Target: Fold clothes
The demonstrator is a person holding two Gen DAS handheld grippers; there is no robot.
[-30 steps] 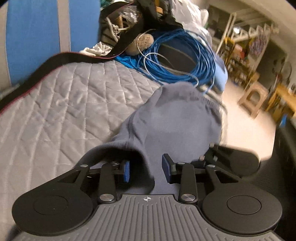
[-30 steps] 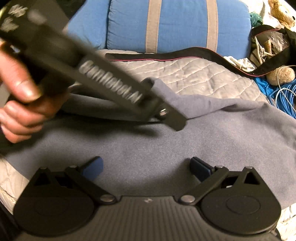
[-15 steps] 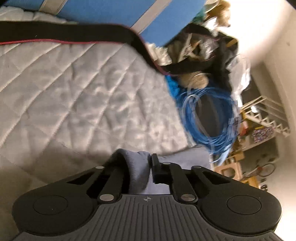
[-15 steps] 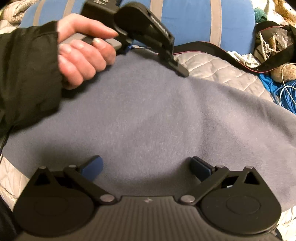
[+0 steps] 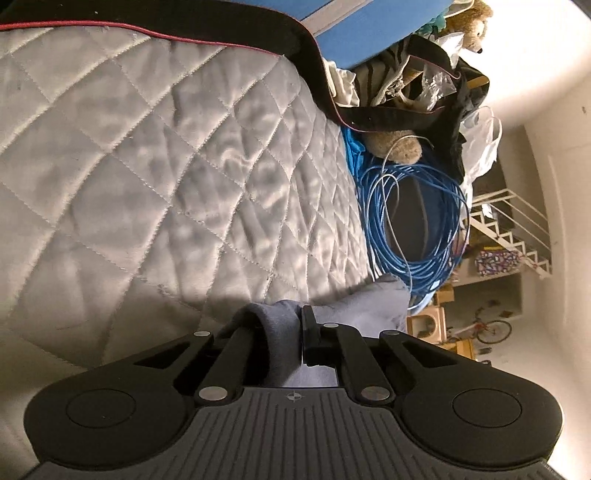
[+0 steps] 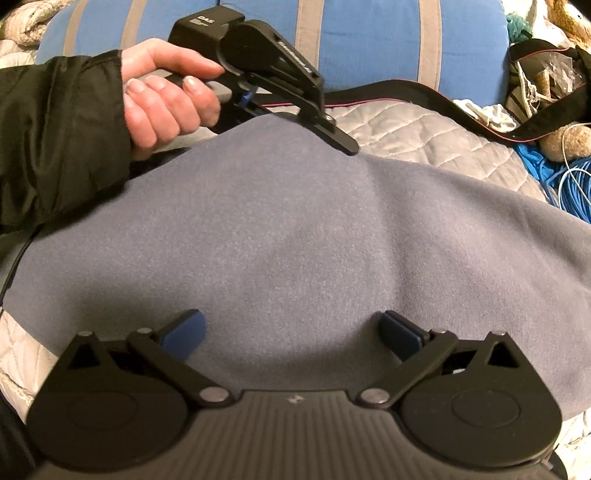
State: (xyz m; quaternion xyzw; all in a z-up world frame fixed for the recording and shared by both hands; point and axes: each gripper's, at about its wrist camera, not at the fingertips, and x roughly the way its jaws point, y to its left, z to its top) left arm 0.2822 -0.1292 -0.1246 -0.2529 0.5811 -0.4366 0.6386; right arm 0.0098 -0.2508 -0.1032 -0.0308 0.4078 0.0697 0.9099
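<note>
A grey-blue fleece garment (image 6: 295, 229) lies spread over a quilted grey bedcover (image 5: 147, 166), filling most of the right wrist view. Its far edge is raised, pinched by the left gripper (image 5: 291, 334), whose jaws are clamped together on a bunched fold of the cloth; the fold wraps over the left finger and runs back under the tool. In the right wrist view that same tool sits at the top of the garment, held by a hand (image 6: 166, 99) that comes out of a dark sleeve (image 6: 55, 140).

The right gripper (image 6: 291, 336) hovers low over the near part of the garment with its blue pads (image 6: 184, 334) wide apart and nothing between them; whether the fingertips touch the fleece cannot be told.

Behind the garment a blue cushion with grey stripes (image 6: 351, 40) leans at the head of the bed, and a black strap with a red edge (image 5: 221, 33) lies across the cover. At the bed's side there is a coil of blue cable (image 5: 417, 221), a tan plush toy (image 5: 397, 146) and a heap of bags and cloth (image 5: 417, 81).
</note>
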